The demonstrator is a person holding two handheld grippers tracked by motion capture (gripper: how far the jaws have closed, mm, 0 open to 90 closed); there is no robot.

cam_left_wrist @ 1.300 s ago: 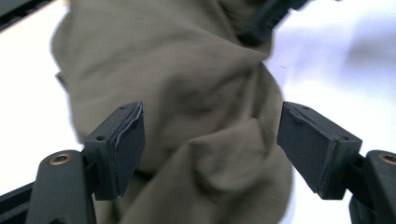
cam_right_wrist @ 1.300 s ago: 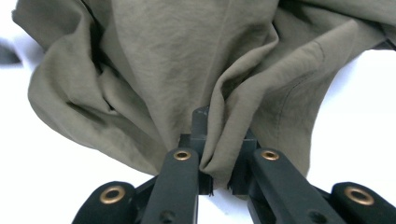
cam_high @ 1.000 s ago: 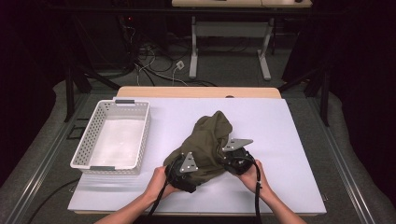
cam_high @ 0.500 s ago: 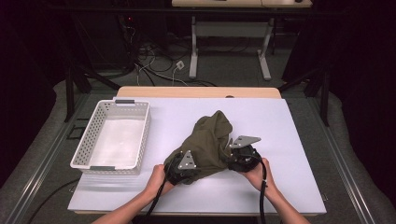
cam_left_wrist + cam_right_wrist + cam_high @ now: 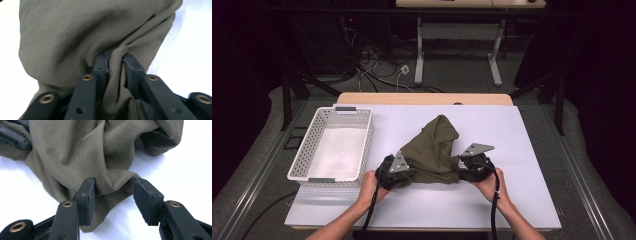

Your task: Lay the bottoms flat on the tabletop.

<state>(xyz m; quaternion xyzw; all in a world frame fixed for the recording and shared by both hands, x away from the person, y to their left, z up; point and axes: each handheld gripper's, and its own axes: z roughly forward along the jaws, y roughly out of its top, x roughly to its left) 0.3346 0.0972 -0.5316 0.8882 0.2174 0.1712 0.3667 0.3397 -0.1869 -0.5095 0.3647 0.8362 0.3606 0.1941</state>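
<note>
An olive-green cloth (image 5: 432, 150) lies bunched on the white table top (image 5: 512, 130). My left gripper (image 5: 408, 170) is at the cloth's lower left corner. In the left gripper view its jaws have just been opening a little, but a fold of the cloth (image 5: 75, 32) still fills the narrow gap of the gripper (image 5: 115, 62) and touches both pads. My right gripper (image 5: 464, 167) is at the cloth's lower right. Its jaws have just been opening. They stand well apart in the right gripper view (image 5: 115, 192), with a corner of the cloth (image 5: 75, 150) lying loose between them.
A white perforated basket (image 5: 366, 145) stands on the left of the table, close to my left hand. Bare table top lies to the right of the cloth and in front of it. Cables and desk legs are on the floor beyond the far edge.
The left gripper has pushed a little forward and right into the cloth's lower left corner. The right gripper has shifted slightly right, and the cloth's lower edge has bunched up between them.
</note>
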